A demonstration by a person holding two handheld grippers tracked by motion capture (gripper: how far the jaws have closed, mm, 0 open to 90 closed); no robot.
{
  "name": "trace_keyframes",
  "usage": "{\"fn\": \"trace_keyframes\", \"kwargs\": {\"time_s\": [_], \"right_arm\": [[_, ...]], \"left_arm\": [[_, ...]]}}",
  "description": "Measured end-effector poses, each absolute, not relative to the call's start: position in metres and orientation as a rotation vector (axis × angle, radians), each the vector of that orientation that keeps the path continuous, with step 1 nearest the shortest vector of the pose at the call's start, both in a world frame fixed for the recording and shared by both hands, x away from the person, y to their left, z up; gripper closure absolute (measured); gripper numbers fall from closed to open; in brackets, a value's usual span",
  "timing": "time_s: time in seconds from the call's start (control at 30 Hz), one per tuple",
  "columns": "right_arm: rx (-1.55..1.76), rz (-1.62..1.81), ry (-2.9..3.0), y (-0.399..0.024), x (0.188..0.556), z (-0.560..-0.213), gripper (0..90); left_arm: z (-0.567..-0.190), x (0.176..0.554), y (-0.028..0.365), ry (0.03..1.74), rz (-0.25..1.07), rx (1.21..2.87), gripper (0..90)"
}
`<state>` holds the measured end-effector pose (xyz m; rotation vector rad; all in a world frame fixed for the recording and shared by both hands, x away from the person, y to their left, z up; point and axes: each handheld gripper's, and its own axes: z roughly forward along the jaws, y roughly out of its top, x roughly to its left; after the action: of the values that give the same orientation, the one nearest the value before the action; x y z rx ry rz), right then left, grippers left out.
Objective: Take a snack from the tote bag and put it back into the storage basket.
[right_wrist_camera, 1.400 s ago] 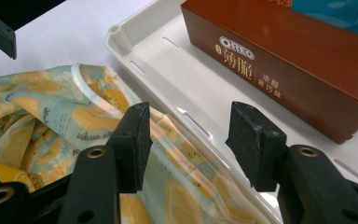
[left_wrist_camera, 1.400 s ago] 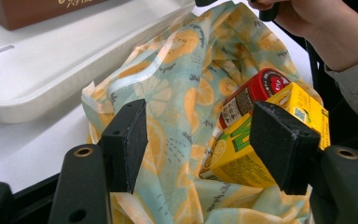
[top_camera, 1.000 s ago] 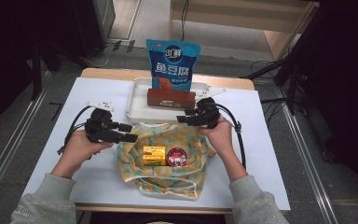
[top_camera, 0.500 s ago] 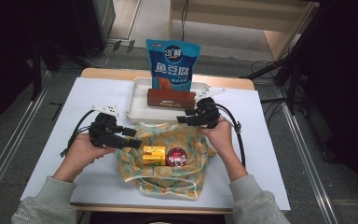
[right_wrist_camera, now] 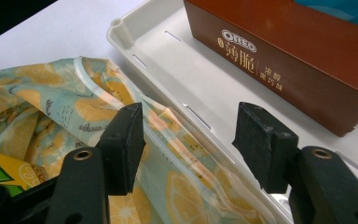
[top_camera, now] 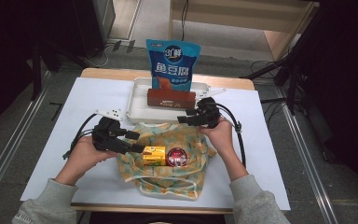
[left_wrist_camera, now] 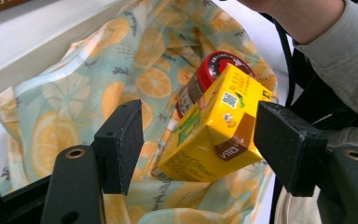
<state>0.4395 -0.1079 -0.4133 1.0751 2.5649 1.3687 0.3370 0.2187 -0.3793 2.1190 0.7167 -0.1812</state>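
An orange-print cloth bag (top_camera: 168,175) lies on the table with a yellow juice carton (top_camera: 153,156) and a red-lidded jar (top_camera: 176,157) on it. My left gripper (top_camera: 138,142) is open at the bag's left. In the left gripper view the carton (left_wrist_camera: 209,140) sits between the jaws of the left gripper (left_wrist_camera: 200,144), and the pads do not press it. My right gripper (top_camera: 182,116) is open at the bag's far edge. Its jaws have just been opening. The bag's rim (right_wrist_camera: 168,126) lies loose between the jaws of the right gripper (right_wrist_camera: 191,140).
A white tray (top_camera: 137,100) stands behind the bag and holds a brown Oreo box (top_camera: 171,99). A blue snack bag (top_camera: 172,63) stands upright behind it. The bag's rim drapes over the tray's near wall (right_wrist_camera: 214,135). White sheet covers the table (top_camera: 74,98).
My left gripper has edged right, toward the carton. The right hand has stayed in place at the bag's far edge.
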Motion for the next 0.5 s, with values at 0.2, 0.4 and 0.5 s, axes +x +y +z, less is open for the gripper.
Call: {"fn": "trace_keyframes", "kwargs": {"time_s": [0.2,0.4,0.5], "right_arm": [[1.077,1.366,2.569,-0.108,0.440,-0.414,43.3],[1.079,1.365,2.568,-0.108,0.440,-0.414,43.3],[1.083,1.362,2.567,-0.108,0.440,-0.415,43.2]], "left_arm": [[-0.380,0.332,0.213,0.699,-0.187,2.127,33.3],[-0.383,0.328,0.209,0.678,-0.188,2.136,33.6],[-0.385,0.326,0.205,0.666,-0.190,2.145,33.7]]}}
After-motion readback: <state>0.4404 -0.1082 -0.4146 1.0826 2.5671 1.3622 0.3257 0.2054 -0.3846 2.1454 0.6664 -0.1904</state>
